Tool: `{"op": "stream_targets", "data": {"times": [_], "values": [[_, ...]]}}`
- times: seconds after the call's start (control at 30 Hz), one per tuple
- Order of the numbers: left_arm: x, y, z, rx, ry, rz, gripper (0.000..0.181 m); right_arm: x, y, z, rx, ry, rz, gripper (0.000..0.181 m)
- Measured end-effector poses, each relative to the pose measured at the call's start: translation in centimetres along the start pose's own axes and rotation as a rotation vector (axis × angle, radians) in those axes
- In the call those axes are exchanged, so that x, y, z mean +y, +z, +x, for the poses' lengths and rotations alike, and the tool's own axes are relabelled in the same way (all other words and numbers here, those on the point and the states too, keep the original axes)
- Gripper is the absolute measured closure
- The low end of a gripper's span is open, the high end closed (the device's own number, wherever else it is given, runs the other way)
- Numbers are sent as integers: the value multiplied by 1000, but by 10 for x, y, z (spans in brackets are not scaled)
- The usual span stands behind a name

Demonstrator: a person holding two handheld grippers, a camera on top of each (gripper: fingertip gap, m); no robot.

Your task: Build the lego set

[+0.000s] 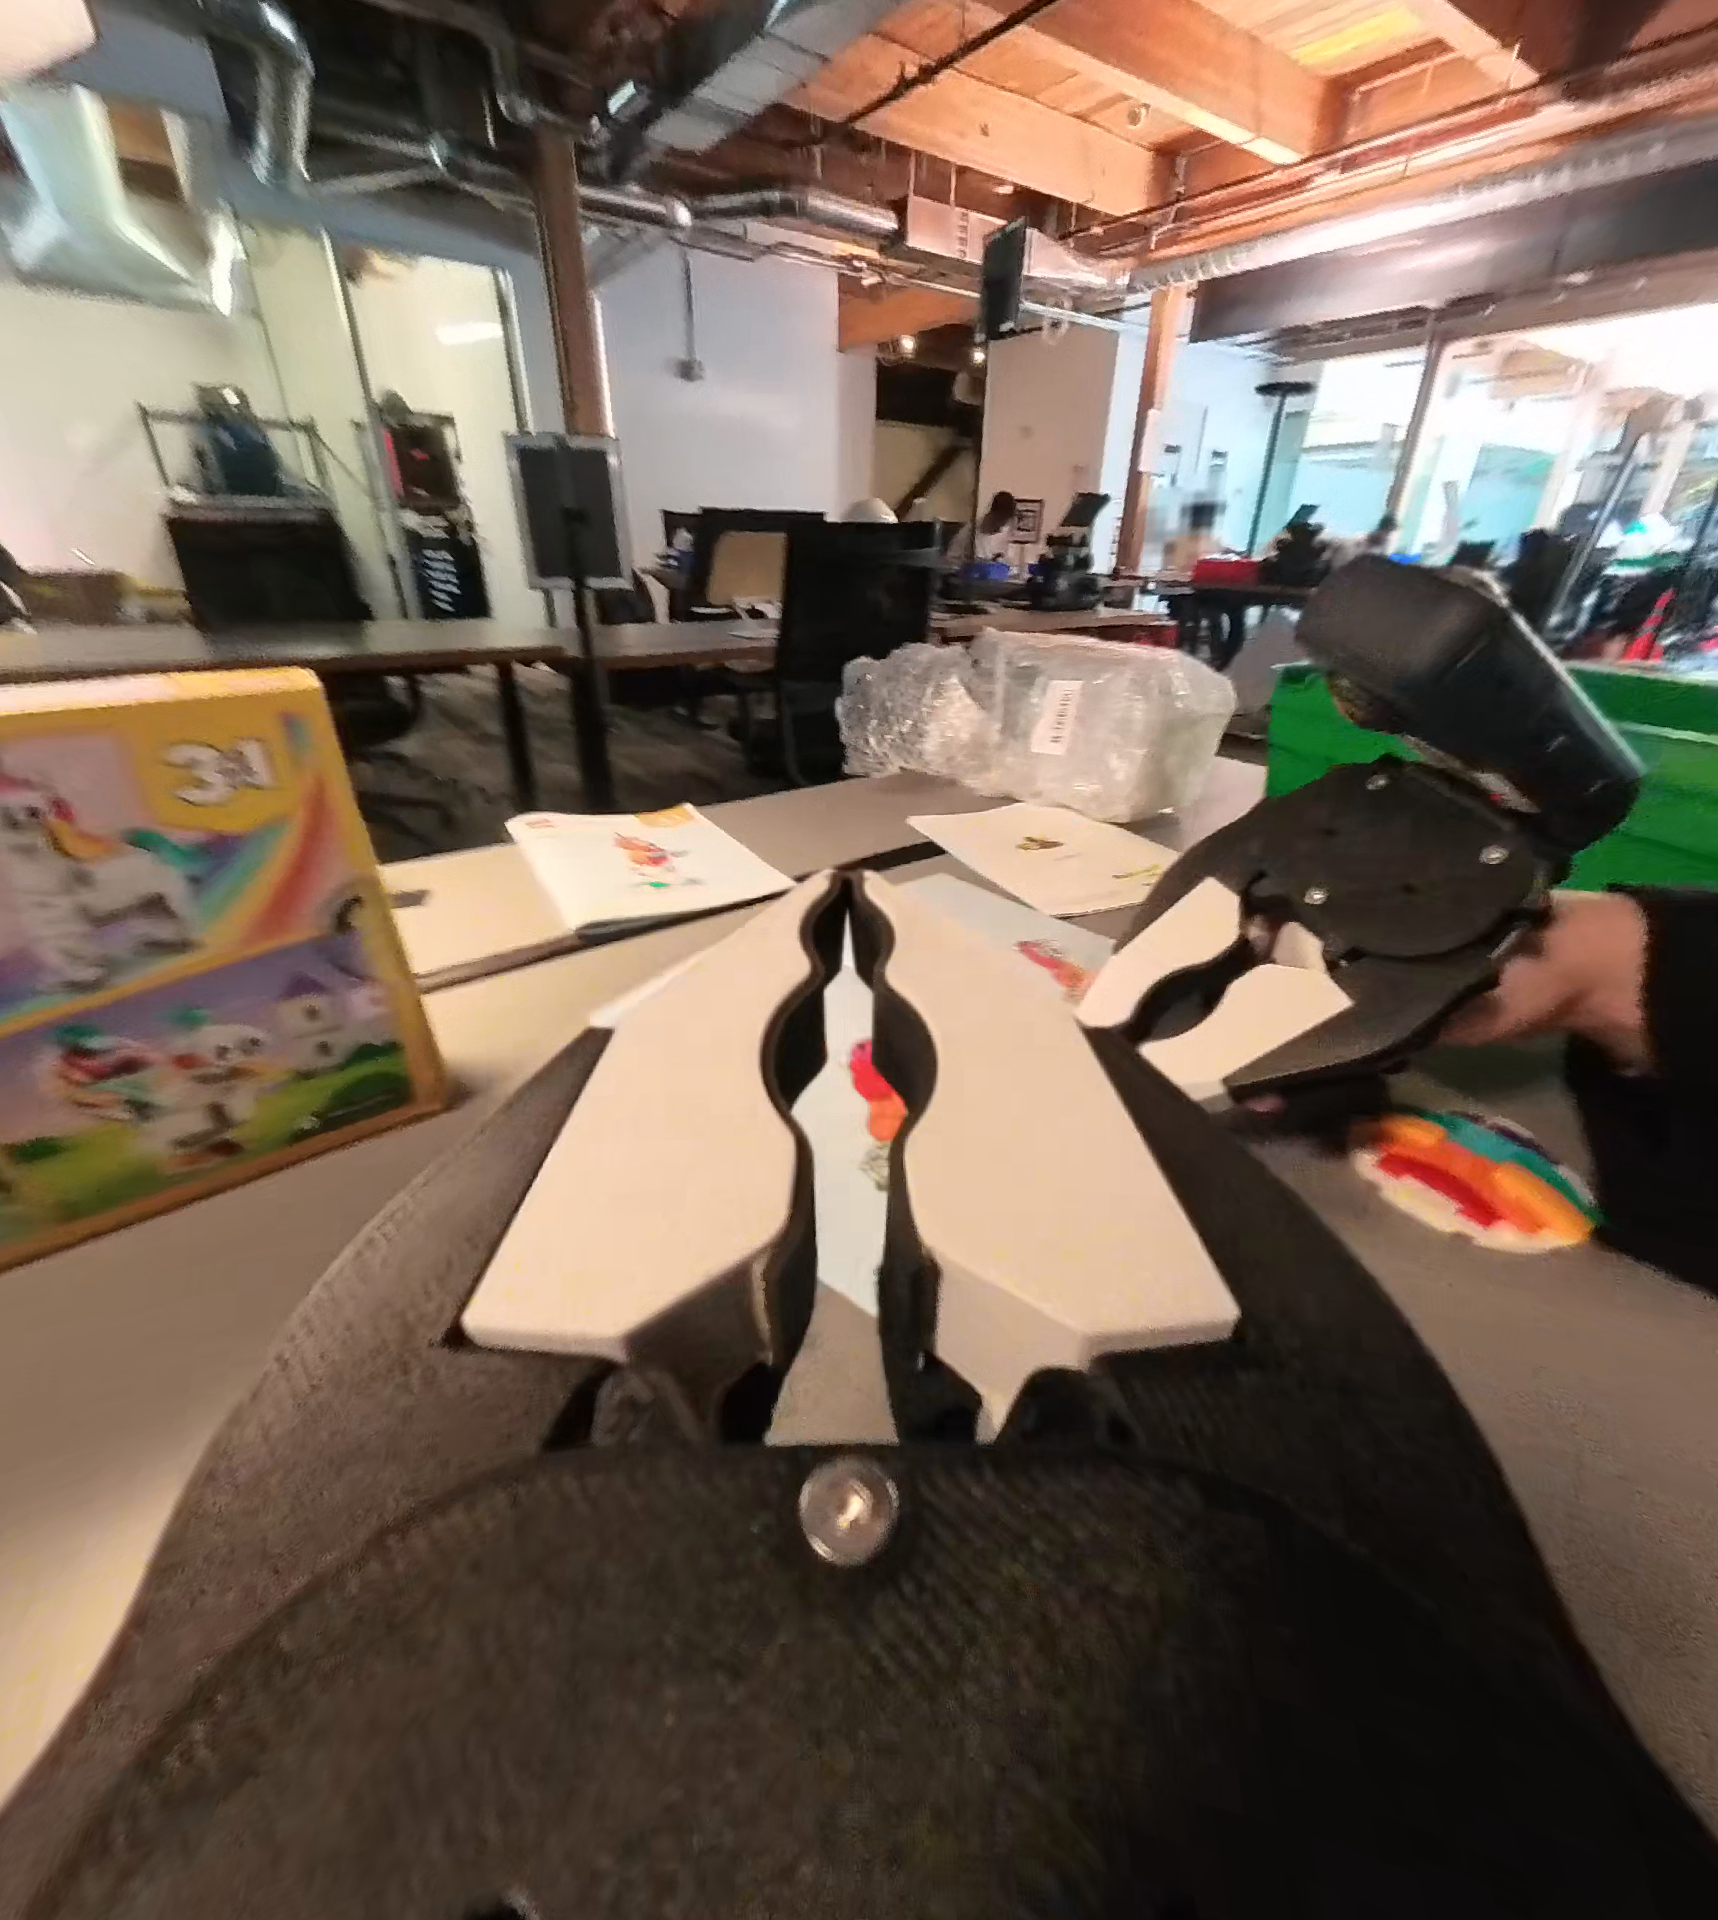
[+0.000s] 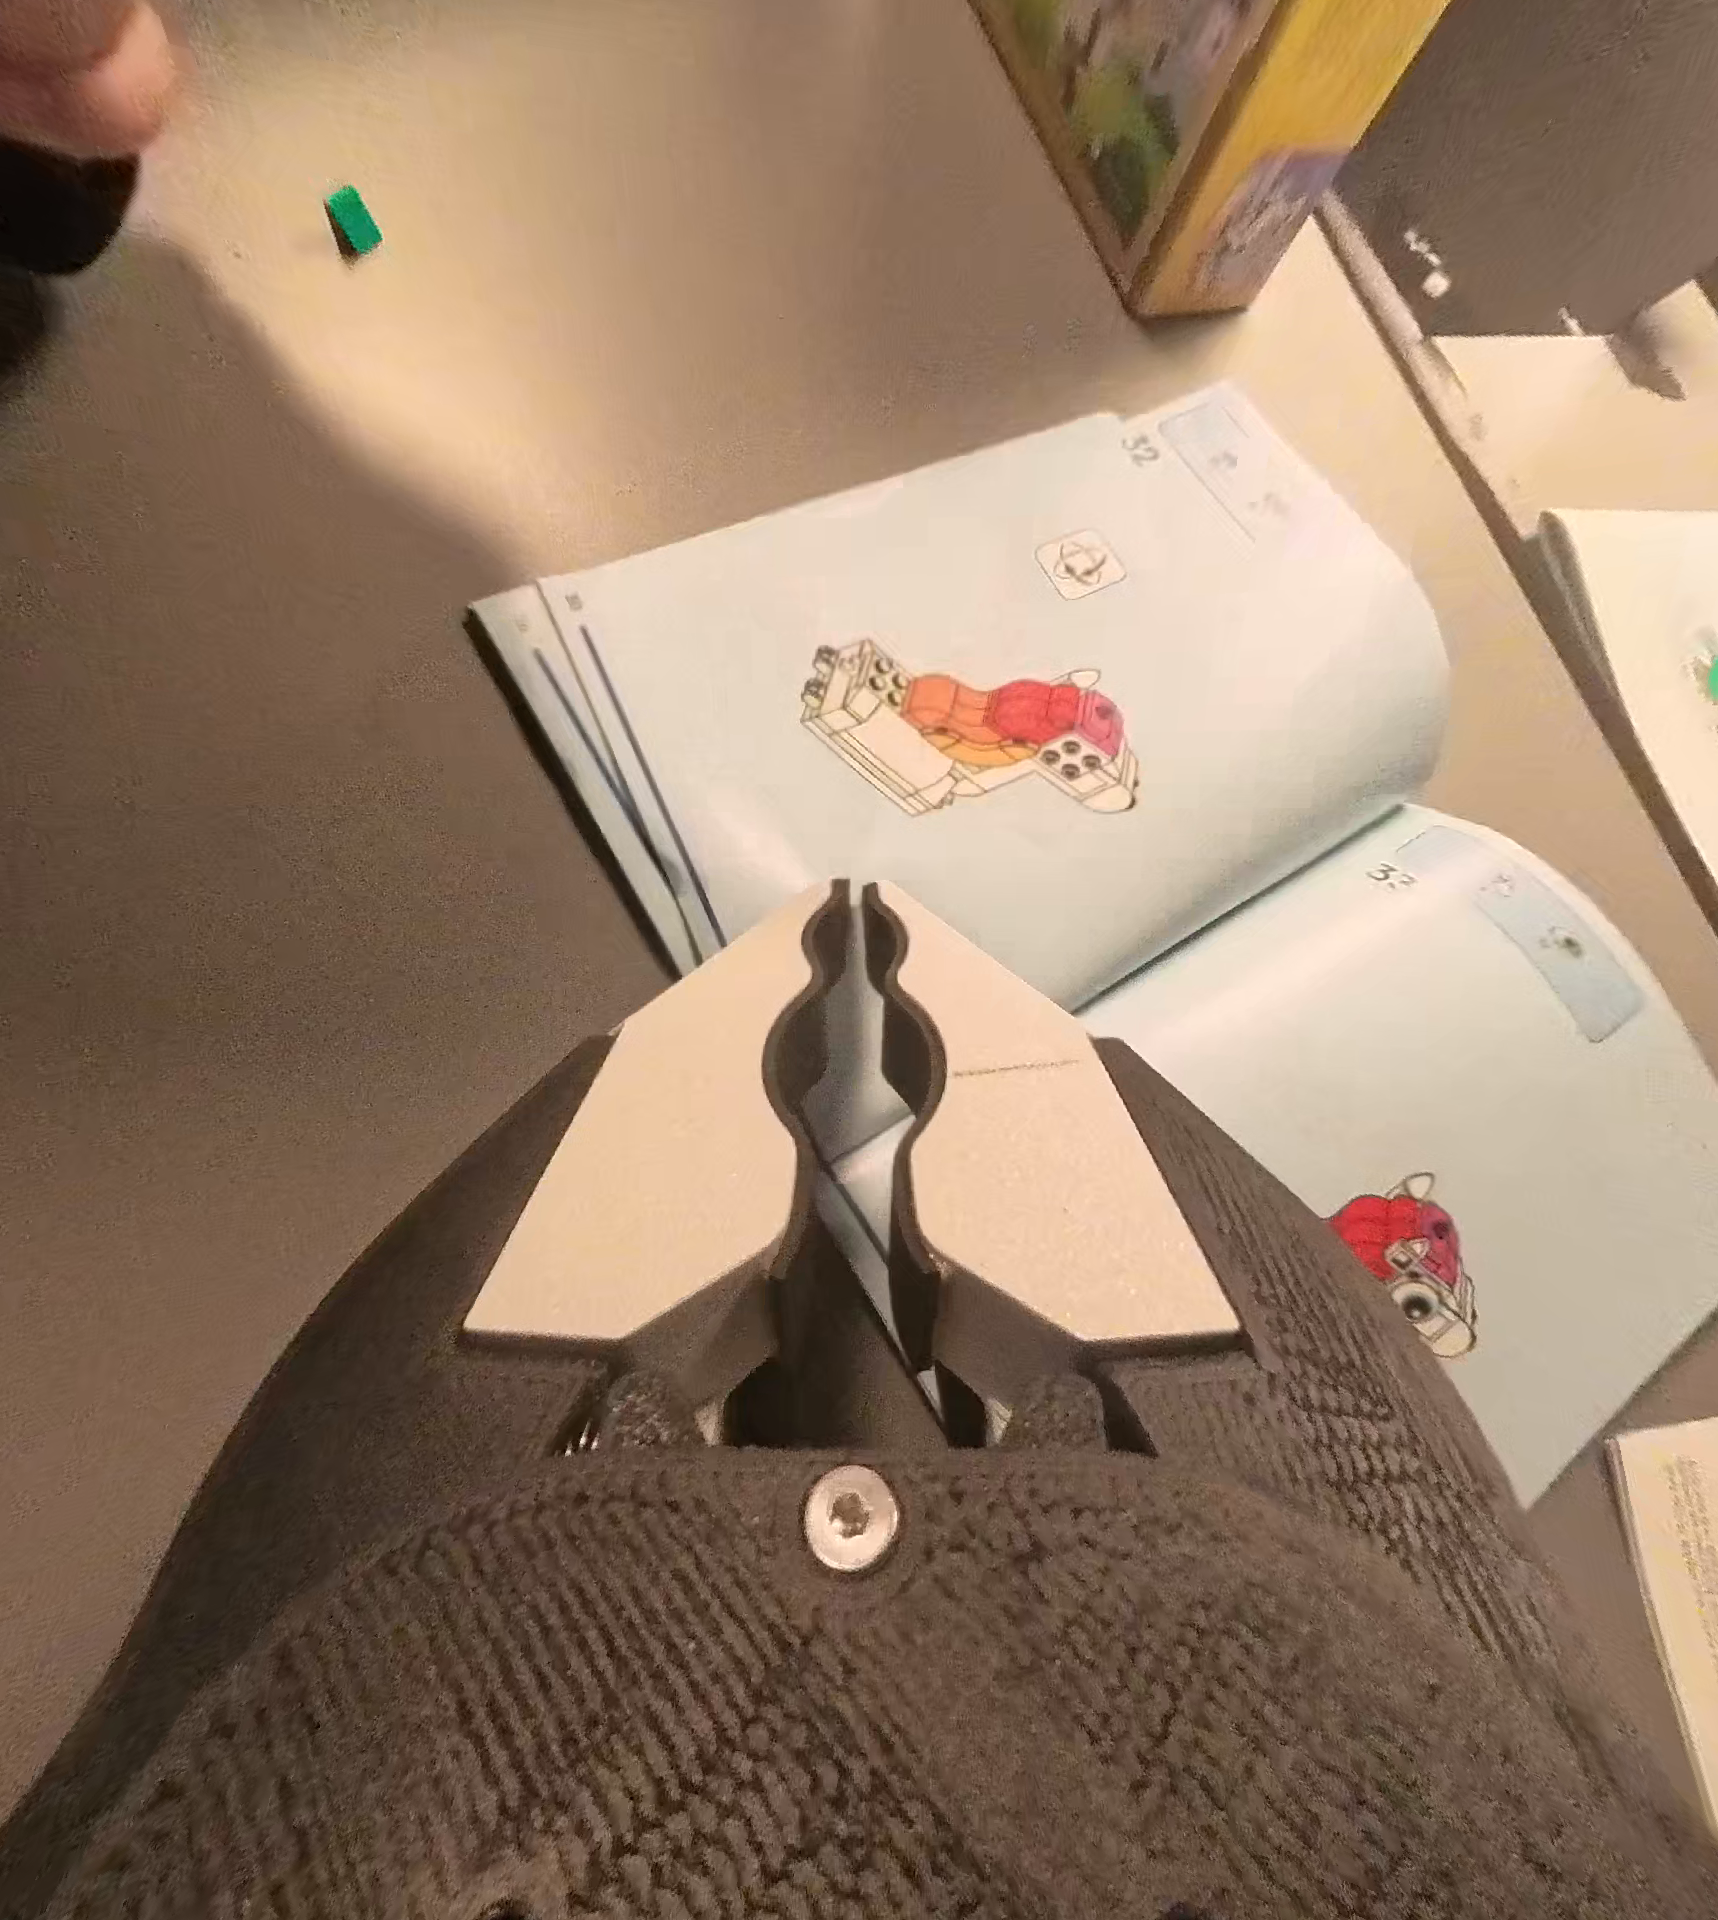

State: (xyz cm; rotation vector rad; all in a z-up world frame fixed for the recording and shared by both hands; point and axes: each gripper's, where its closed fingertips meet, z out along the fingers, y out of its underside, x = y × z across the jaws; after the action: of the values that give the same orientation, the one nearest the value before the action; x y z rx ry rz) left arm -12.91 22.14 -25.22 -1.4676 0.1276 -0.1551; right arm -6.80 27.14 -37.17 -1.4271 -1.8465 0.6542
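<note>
My left gripper [image 1: 852, 883] is shut and empty, held above the grey table over an open instruction booklet. My right gripper [image 2: 852, 886] is shut and empty, pointing down at the near edge of the same open light-blue booklet [image 2: 1042, 707]. The right gripper also shows in the left wrist view [image 1: 1109, 1023], held by a hand at the right. A rainbow-coloured lego build [image 1: 1478, 1190] lies on the table under that hand. A small green brick [image 2: 353, 219] lies alone on the table at the far left of the right wrist view.
The lego set box [image 1: 138, 966] stands upright at the left. Other booklets [image 1: 647, 862] [image 2: 1707, 696] lie on the table. A bubble-wrap bundle [image 1: 1031, 717] and a green bin [image 1: 1686, 790] sit at the back. The other hand [image 2: 24, 94] shows at top left. The gap from one gripper's tips to the other's is roughly 15 cm.
</note>
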Motion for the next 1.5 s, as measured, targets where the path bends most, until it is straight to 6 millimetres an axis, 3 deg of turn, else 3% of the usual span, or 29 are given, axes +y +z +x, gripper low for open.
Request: {"op": "stream_targets", "data": {"times": [0.03,0.23,0.4,0.5,0.87,1.0,1.2,1.5], "values": [[-2,-1,-1,-9,37,10,181,0,0,0,1,13,-5,181],[9,5,4,24,136,-17,181,1,0,1,15,56,-9,181],[5,5,0,29,81,11,181,-6,-5,0,-19,86,48,176],[6,6,-3,39,23,16,181,-22,-17,17,22,199,191,173],[10,9,6,85,20,-1,181,-16,-35,56,137,422,289,167],[8,9,11,105,37,9,181,-13,-54,61,55,553,402,166],[10,10,18,136,54,-2,181,-13,-76,65,-224,842,603,158],[11,10,20,151,46,-6,181,-12,-72,62,-222,823,569,159]]}}
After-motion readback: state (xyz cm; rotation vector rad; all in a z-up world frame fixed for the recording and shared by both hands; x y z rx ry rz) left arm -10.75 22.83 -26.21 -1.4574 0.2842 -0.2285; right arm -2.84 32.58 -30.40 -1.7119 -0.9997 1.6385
